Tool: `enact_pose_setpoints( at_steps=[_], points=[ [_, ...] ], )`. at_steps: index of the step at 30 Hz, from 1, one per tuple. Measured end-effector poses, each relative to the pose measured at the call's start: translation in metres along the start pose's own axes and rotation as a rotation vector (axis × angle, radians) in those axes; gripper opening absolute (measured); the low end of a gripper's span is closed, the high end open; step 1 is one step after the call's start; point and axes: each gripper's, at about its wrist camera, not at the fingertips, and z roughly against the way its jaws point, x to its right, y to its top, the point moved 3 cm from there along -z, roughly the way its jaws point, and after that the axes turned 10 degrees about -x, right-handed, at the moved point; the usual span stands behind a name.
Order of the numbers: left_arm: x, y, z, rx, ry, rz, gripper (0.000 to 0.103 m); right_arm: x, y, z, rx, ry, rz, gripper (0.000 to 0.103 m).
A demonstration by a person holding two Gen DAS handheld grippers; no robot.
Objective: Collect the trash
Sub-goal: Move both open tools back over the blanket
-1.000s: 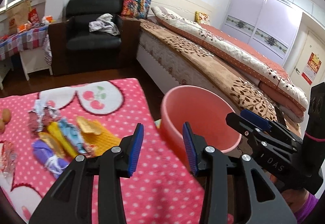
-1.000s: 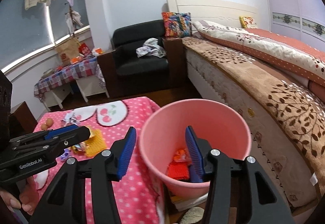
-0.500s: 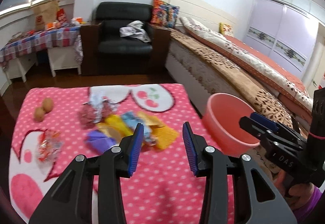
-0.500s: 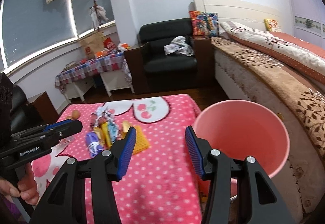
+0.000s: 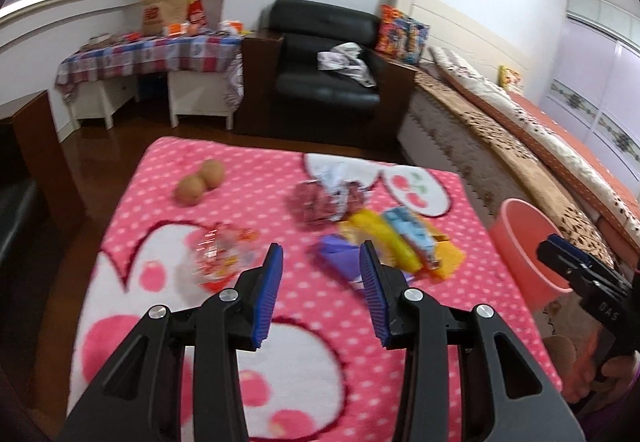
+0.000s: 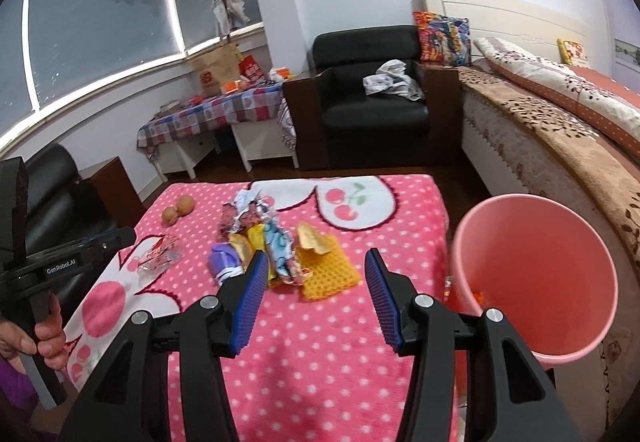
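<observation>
Both grippers empty, jaws spread wide, hovering above the near part of the pink blanket (image 6: pixel 312 346). Right gripper (image 6: pixel 314 278) points straight at the wrapper pile (image 6: pixel 276 250), which lies just ahead of its tips; the yellow pack (image 6: pixel 326 270) is nearest, right between the tip lines. Left gripper (image 5: pixel 320 278) sits a bit left, with the purple wrapper (image 5: pixel 340 258) just ahead and a clear crinkly wrapper (image 5: pixel 220 254) to its front-left. Most pile items run long axis near-to-far, side by side. Right looks the closer arm for the yellow pack, left for purple or clear.

Pink bin (image 6: pixel 536 278) stands off the blanket's right edge, beside the right gripper; a scrap of orange shows low inside, the rest out of view. Farther back-left, 2 round brown fruits (image 6: pixel 178 209), likely not trash.
</observation>
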Motion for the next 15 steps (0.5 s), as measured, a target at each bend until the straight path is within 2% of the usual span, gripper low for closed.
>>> enact_pose_setpoints(
  at_steps=[9,15],
  points=[
    [-0.051,-0.011,-0.003,-0.026,0.075,0.052,0.040,-0.030,-0.002,-0.023,-0.036,0.046,0.054,0.050],
    [-0.073,-0.004,-0.016,-0.042,0.114,0.064,0.040,-0.040,-0.004,-0.032,-0.048,0.057,0.075,0.050]
  ],
)
